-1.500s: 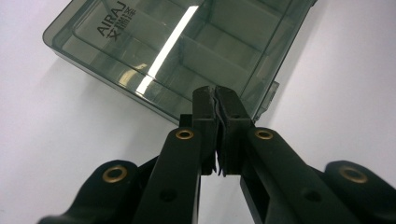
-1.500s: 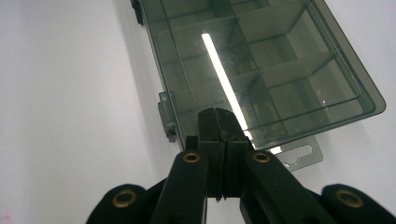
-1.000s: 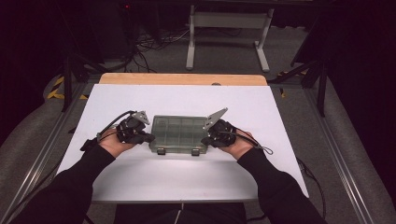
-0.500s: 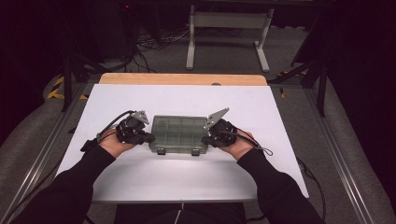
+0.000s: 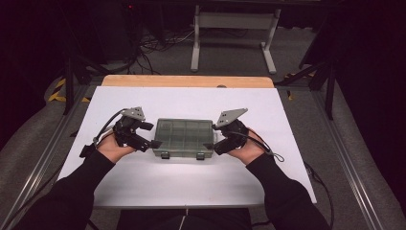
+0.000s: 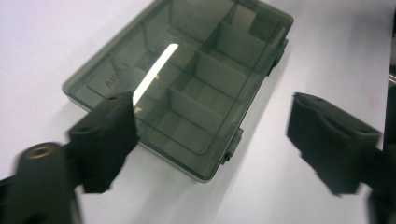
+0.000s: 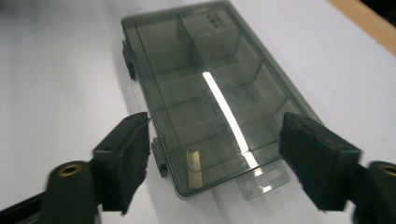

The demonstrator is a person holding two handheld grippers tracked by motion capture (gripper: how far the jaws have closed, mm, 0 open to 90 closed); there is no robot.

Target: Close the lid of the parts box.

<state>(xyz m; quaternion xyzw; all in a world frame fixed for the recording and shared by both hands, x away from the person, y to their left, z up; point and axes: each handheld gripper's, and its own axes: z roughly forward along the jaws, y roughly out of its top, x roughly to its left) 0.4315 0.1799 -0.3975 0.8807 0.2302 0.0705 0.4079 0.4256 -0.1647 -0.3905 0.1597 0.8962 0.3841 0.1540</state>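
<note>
The clear, lidded plastic box (image 5: 183, 138) lies flat mid-worktop (image 5: 191, 103) between the left tongs (image 5: 154, 143) and right tongs (image 5: 208, 145), both just opened wide and empty; it looks light, stiff and slippery, best pinched at its short end walls.

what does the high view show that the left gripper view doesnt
High view alone: both forearms, the right gripper at the box's right end, the table's wooden far edge and the floor cables. Left gripper view alone: the dividers under the box's clear lid and a latch on its side, seen close. Both: the grey compartment box on the white table, and the left gripper, jaws just opened, apart from it.
</note>
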